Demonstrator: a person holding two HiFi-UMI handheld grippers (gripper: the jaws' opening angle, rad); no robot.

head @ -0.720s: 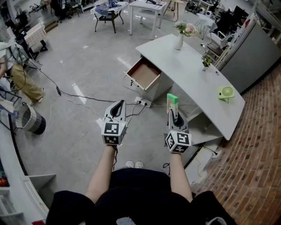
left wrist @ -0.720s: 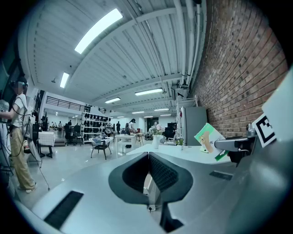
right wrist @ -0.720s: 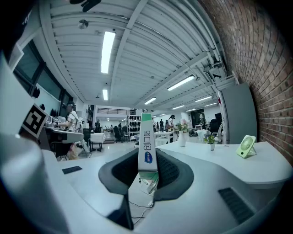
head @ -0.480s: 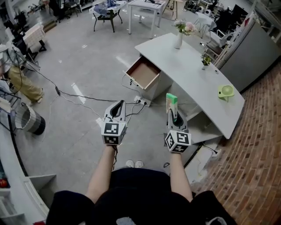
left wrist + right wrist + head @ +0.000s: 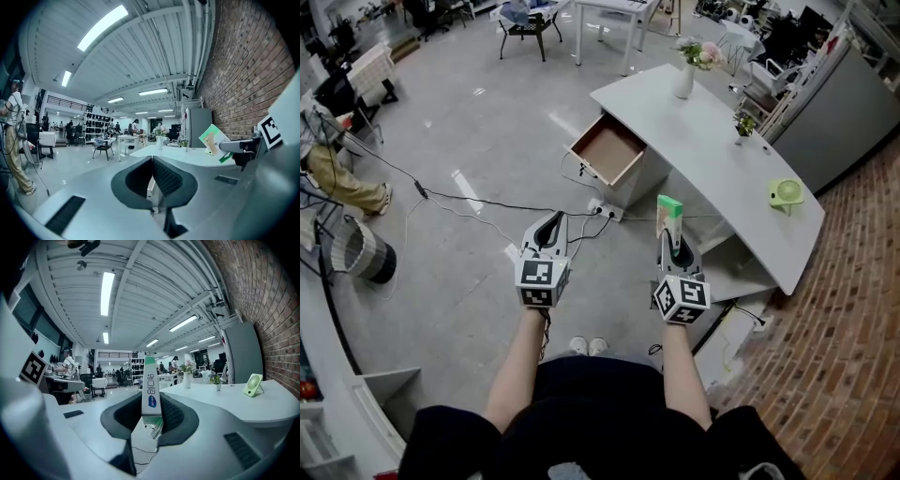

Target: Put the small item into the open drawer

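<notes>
My right gripper [image 5: 669, 228] is shut on a small green and white box [image 5: 668, 214], which stands upright between the jaws [image 5: 150, 390]. The same box [image 5: 214, 142] shows at the right of the left gripper view. My left gripper [image 5: 549, 225] is shut with nothing in it, the pads pressed together [image 5: 152, 176]. Both grippers hang side by side above the floor, pointing toward the white desk [image 5: 722, 159]. The open drawer [image 5: 607, 156], brown inside and with nothing in it, juts from the desk's left end, farther away than the grippers.
On the desk stand a vase of flowers [image 5: 685, 75], a small potted plant [image 5: 741, 128] and a green fan [image 5: 786, 195]. Cables and a power strip [image 5: 605, 212] lie on the floor below the drawer. A brick wall [image 5: 834, 328] runs along the right. A basket [image 5: 359, 251] stands at the left.
The view has shifted slightly toward the desk. Both grippers hold the same pose, and the box stays in the right one.
</notes>
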